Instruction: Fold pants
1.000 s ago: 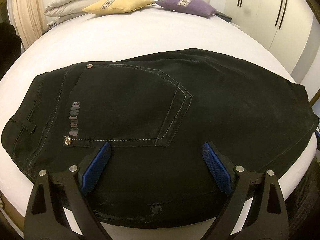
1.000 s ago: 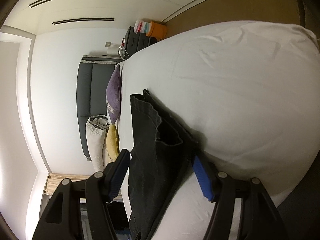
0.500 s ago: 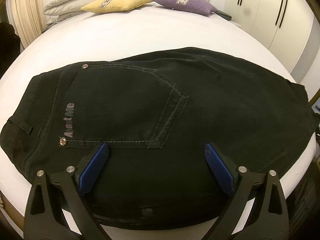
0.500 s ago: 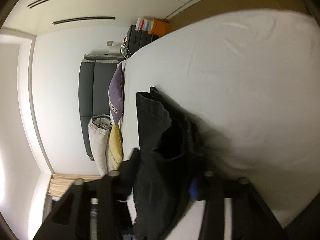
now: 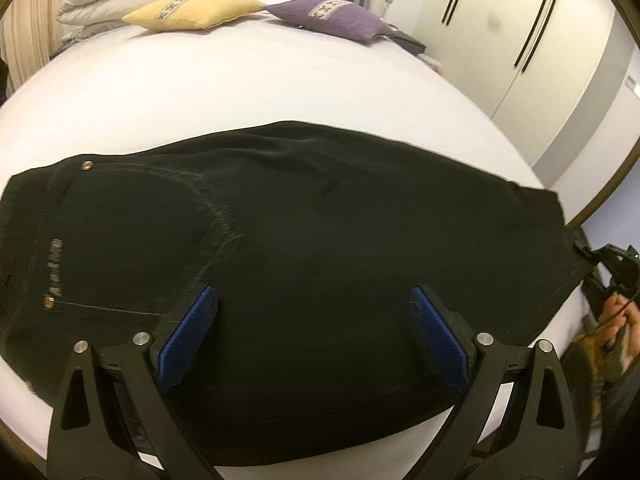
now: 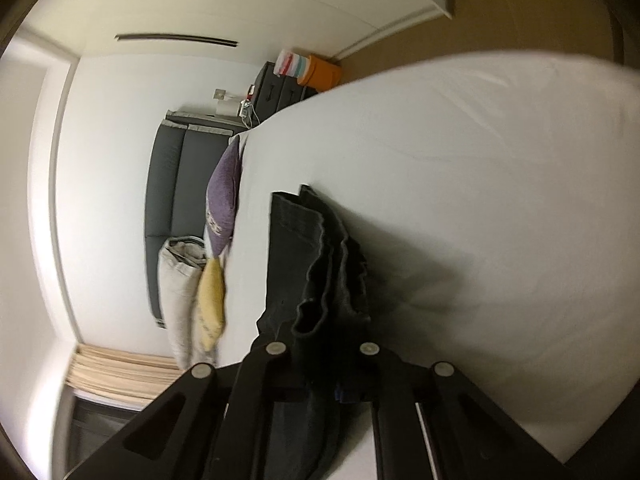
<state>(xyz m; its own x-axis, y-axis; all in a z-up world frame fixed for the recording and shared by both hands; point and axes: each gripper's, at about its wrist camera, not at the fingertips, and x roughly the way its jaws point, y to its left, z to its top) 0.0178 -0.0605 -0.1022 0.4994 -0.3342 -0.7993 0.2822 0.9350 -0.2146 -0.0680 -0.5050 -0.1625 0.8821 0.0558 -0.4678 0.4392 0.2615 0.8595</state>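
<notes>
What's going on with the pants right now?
Black pants lie flat across the white bed, already doubled leg over leg. The right gripper is closing on the hem end, with the bunched cloth between its jaws. The left gripper hangs open over the middle of the pants, gripping nothing.

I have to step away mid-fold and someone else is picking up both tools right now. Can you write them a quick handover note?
Right tool: jaws closing on the hem end of the black pants, cloth bunched between them.
Left tool: open, empty, over the pants just past the back pocket.
Pants: lying on the white bed, apparently folded leg over leg, waistband on the left in the left view.
Done: lengthwise fold, it seems.
Left: probably carry the hems over toward the waistband, then smooth.
</notes>
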